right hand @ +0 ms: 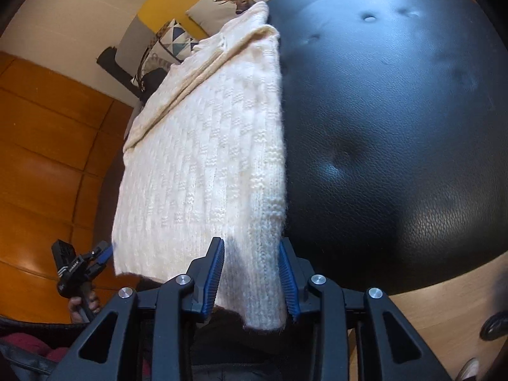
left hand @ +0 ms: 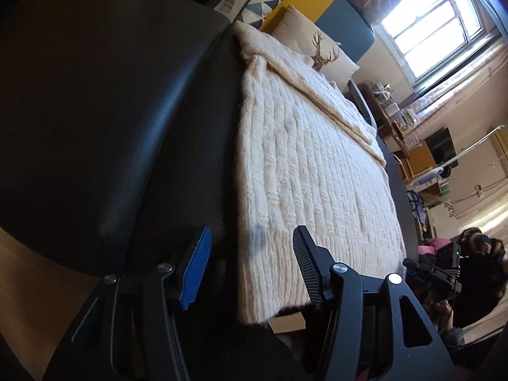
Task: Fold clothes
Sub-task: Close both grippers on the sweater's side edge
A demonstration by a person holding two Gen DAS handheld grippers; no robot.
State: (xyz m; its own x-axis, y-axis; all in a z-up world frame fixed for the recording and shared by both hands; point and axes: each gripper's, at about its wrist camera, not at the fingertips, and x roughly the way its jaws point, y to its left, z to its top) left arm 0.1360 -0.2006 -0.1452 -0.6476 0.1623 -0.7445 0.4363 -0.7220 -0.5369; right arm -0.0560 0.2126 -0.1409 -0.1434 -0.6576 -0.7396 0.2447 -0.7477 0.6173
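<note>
Sweater (left hand: 301, 146) across black leather seat (left hand: 111, 111)

The left gripper (left hand: 250, 266) is showing a black frame with round silver screws, one blue ribbed pad and one black ribbed pad. The right gripper (right hand: 250, 279) is wearing blue ribbed pads on both fingers, black triangular cut-outs and four silver screws.

You have a black padded leather seat (right hand: 397, 133) as the carrying surface, dimpled with tufts across its top. A cream knitted sweater (right hand: 203, 165) lies flat and folded on it, running lengthwise along one side, with its ribbed hem hanging just past the near edge. Light wooden floor (right hand: 428, 311) shows below that edge.
</note>
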